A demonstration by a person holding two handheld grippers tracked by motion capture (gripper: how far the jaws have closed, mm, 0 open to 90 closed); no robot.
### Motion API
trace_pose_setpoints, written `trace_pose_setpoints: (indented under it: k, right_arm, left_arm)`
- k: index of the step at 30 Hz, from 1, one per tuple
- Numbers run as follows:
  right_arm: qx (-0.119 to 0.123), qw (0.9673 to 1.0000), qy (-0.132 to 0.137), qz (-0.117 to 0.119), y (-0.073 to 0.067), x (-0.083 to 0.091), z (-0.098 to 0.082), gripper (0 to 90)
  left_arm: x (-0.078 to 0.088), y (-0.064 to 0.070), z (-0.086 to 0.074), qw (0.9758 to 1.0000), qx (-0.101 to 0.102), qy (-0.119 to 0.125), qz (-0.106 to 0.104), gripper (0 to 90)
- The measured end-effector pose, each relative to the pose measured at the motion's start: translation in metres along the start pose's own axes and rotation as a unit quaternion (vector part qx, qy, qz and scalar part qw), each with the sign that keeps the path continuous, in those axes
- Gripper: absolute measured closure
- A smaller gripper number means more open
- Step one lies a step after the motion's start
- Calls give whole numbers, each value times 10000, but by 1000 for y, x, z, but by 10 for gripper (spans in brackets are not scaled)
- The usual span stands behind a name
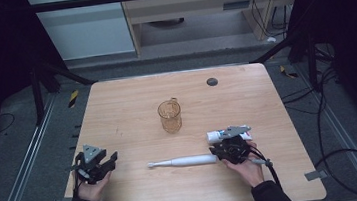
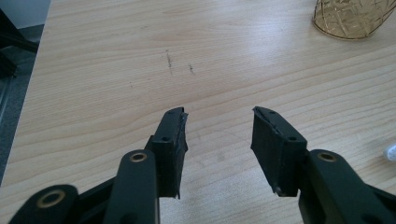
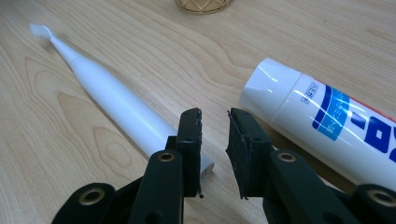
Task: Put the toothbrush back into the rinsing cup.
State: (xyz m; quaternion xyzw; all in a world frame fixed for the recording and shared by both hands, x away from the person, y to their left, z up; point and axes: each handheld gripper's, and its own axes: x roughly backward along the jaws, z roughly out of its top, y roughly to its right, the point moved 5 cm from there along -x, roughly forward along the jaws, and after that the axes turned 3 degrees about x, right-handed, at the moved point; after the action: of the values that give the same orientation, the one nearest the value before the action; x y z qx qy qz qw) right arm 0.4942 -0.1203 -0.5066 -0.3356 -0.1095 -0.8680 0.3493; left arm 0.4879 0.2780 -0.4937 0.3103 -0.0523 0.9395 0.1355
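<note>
The table [image 1: 141, 195] is the largest thing: a pale wood-grain top with rounded corners, smooth and matte, faintly scuffed near the left gripper's side. A small dark round disc [image 1: 212, 82] sits flush near its far edge.

Near the middle stands an amber glass cup [image 1: 170, 116], upright, translucent, with a cut diamond pattern on its wall and a small handle at the back.

The left gripper [image 2: 218, 133] rests at the table's near left corner, held in a hand. It is black, angular plastic with brass-coloured pivots; its ribbed pads stand moderately apart over bare wood, with nothing between them.

The right gripper [image 3: 214, 126], of the same build, is at the near right, its jaws narrow with only a slim gap and nothing clamped in it. Its left pad lies against the blunt end of the toothbrush.

The toothpaste tube [image 3: 327, 121] lies on its side just beyond the right gripper: glossy white with blue print and a ribbed white cap.

The electric toothbrush [image 1: 185, 161] lies flat near the front edge: a smooth white tapered cylinder, its thin neck and small bristle head pointing toward the left gripper.
</note>
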Motion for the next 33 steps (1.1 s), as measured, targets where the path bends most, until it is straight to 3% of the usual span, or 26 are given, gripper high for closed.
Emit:
trace_pose_setpoints:
  k: [33]
  right_arm:
    - [-60,9996,-250,144,-4,-4,-8,870]
  left_arm:
    - [-1,0,-1,10000,9,-54,-24,576]
